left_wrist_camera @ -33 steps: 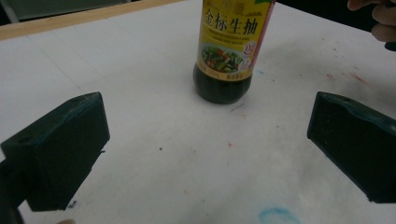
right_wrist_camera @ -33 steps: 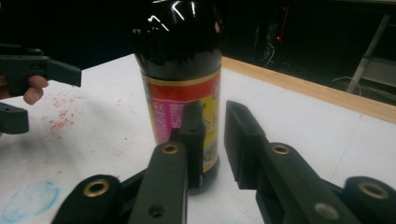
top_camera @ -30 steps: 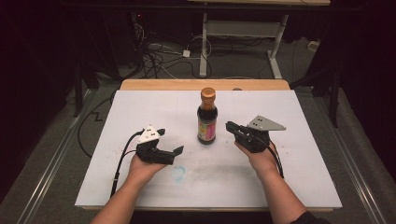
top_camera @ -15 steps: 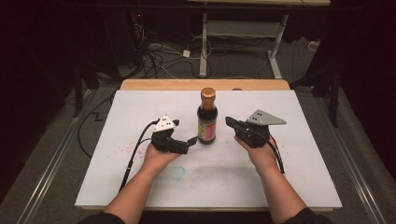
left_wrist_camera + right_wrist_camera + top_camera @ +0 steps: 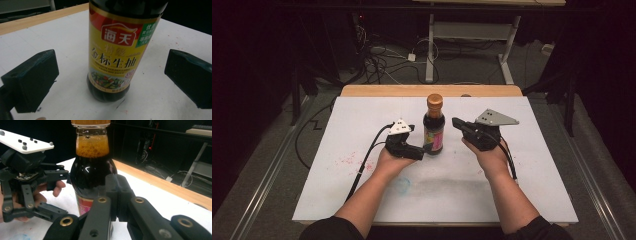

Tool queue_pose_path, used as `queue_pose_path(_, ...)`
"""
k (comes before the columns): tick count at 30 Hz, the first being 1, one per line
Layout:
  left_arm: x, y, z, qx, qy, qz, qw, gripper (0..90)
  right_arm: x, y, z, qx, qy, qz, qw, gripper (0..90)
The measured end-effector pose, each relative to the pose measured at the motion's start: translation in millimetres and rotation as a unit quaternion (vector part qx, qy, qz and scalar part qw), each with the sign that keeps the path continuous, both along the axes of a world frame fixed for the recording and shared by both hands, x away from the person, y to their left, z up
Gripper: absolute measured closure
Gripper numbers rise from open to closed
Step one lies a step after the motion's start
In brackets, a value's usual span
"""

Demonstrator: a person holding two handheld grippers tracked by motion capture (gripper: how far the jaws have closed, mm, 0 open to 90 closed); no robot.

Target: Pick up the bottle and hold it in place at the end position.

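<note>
1. Sauce bottle point(image 5: 433, 127) stands upright mid-counter point(image 5: 532, 165), nearly full: heavy, rigid, slick, breakable.
2. Left claw point(image 5: 421, 152) gapes around its base; grip the labelled body.
3. Right claw point(image 5: 455, 122) closed, empty, beside it.

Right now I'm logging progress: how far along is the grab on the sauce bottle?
Done: the dark glass soy sauce bottle with the yellow label stands upright on the white table board, flanked by both tools. In hand: the left hand-held gripper brackets its base, jaws open, not touching. Left: closing on it; the right hand-held gripper is shut, beside the bottle.
</note>
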State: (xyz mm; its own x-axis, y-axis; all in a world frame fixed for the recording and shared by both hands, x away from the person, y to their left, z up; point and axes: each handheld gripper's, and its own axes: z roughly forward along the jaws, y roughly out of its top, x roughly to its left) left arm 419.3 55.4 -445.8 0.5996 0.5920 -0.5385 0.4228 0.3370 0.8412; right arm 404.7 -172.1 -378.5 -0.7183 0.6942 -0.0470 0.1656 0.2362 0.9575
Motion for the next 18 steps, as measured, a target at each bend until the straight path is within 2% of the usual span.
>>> queue_pose_path(3, 3.0, -4.2, 1.3, -0.004, 0.002, 0.001, 1.0000, 0.0, 1.1, 3.4, 2.0, -0.004, 0.003, 0.006, 1.0000, 90.0)
queue_pose_path(8, 7.4, -13.0, 0.2, 0.005, 0.001, -0.004, 1.0000, 0.0, 0.1, 7.0, 8.8, -0.006, 0.001, 0.013, 0.9999, 90.0)
queue_pose_path(13, 13.3, -20.3, -1.0, 0.008, 0.009, -0.004, 0.9999, 0.0, 2.0, 3.6, 12.3, -0.003, 0.007, 0.007, 0.9999, 90.0)
queue_pose_path(18, 17.2, -26.0, -0.9, 0.015, 0.006, -0.006, 0.9999, 0.0, 3.4, 1.2, 13.0, -0.005, 0.010, 0.007, 0.9999, 90.0)
